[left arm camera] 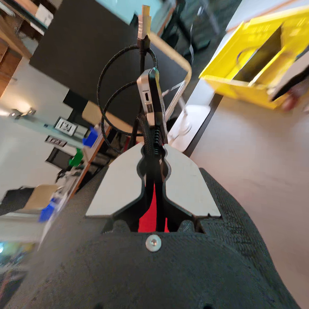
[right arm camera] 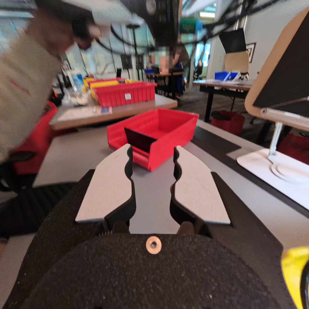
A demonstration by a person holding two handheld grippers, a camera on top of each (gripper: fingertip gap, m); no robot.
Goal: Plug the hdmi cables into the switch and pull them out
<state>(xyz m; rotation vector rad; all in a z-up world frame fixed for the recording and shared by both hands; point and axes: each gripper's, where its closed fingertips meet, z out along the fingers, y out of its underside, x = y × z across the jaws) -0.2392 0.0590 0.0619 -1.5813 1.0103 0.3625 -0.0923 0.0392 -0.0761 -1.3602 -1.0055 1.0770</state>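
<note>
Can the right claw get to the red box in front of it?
Probably yes. The right claw is open and holds nothing, and the red box sits just ahead on the grey table, with nothing between them.

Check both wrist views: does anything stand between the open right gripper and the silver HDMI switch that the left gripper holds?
This cannot be settled. The right gripper, open and empty, faces a red plastic bin. The silver HDMI switch, clamped near its cable end in the left gripper, does not appear in the right view.
</note>
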